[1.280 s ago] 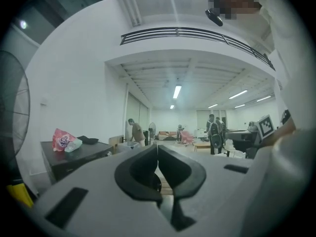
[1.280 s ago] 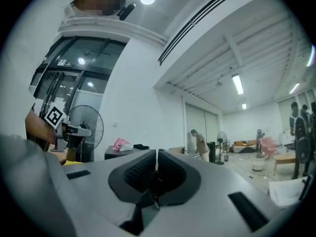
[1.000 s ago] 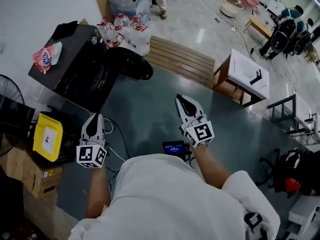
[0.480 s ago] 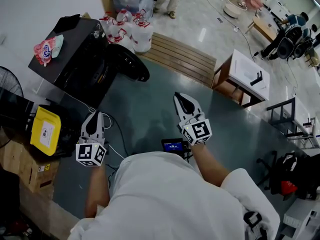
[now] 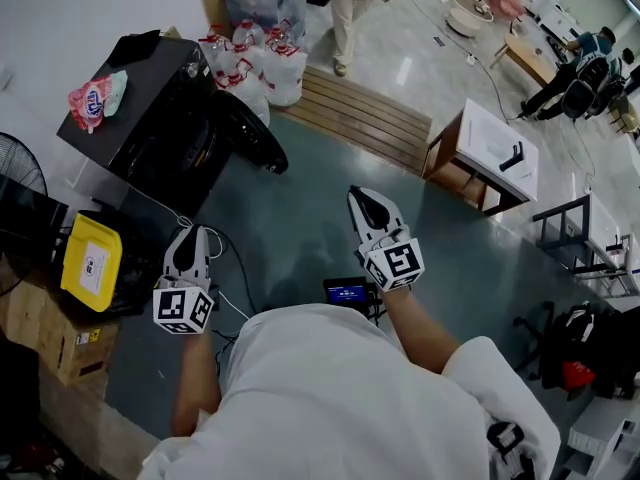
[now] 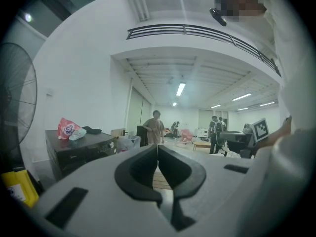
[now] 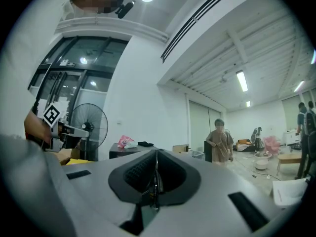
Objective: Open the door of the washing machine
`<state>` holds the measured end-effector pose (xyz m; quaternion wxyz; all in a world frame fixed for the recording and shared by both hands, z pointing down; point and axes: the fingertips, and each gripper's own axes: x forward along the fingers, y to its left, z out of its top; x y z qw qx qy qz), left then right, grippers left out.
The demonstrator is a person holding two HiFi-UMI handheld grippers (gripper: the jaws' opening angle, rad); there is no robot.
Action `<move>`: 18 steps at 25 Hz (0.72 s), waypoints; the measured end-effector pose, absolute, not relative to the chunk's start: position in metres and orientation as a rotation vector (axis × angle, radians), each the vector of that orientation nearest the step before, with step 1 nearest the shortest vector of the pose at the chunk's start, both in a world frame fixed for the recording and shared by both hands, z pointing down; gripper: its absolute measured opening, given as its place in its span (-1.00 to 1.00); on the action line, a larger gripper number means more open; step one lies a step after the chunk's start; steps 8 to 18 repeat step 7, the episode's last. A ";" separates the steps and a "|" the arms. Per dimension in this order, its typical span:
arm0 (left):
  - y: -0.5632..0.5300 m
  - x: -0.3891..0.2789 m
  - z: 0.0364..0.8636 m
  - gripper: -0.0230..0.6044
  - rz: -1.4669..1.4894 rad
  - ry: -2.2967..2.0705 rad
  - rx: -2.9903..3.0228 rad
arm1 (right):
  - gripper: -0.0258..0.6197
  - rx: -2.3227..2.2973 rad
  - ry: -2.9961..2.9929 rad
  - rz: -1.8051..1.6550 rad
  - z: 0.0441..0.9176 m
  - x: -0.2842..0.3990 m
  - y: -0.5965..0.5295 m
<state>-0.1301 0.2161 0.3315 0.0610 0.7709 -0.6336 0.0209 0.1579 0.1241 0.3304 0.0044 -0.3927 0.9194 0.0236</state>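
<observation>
Both jaw pairs were pressed together w/ nothing between them: the left hand-held gripper (image 5: 190, 238) and the right hand-held gripper (image 5: 366, 202) hung level over the grey floor (image 5: 300, 228), well apart from the target. The black washing machine (image 5: 150, 118) stood at upper left in the head view, and its round door (image 5: 250, 133) looked already swung out from the front, though the angle made it hard to say how far.

Risks, as judged:
- The door stood free w/ no grip on it. If it was only part open, it could swing back and the job would need redoing. From this distance neither gripper could stop it.
- The wrapped bottle packs (image 5: 255, 63) sat just beside the door's swing path. A harder pull could knock the door into them, approx at its outer edge.
- A thin cable (image 5: 235, 278) ran across the floor near the left side, so stepping fwd toward the machine could snag it.
- A person (image 5: 350, 8) was walking behind the machine and could drift into the approach.
- With the jaws closed, either gripper would have to open before it could hook the door rim, else it would just glance off.
</observation>
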 end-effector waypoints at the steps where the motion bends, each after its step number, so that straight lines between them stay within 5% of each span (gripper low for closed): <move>1: 0.216 -0.129 0.331 -0.89 0.065 -1.921 2.334 | -0.80 -1.234 2.877 0.073 0.330 0.159 0.125; 18: 0.221 -0.124 0.332 -0.89 0.068 -1.918 2.336 | -0.80 -1.257 2.871 0.059 0.332 0.167 0.130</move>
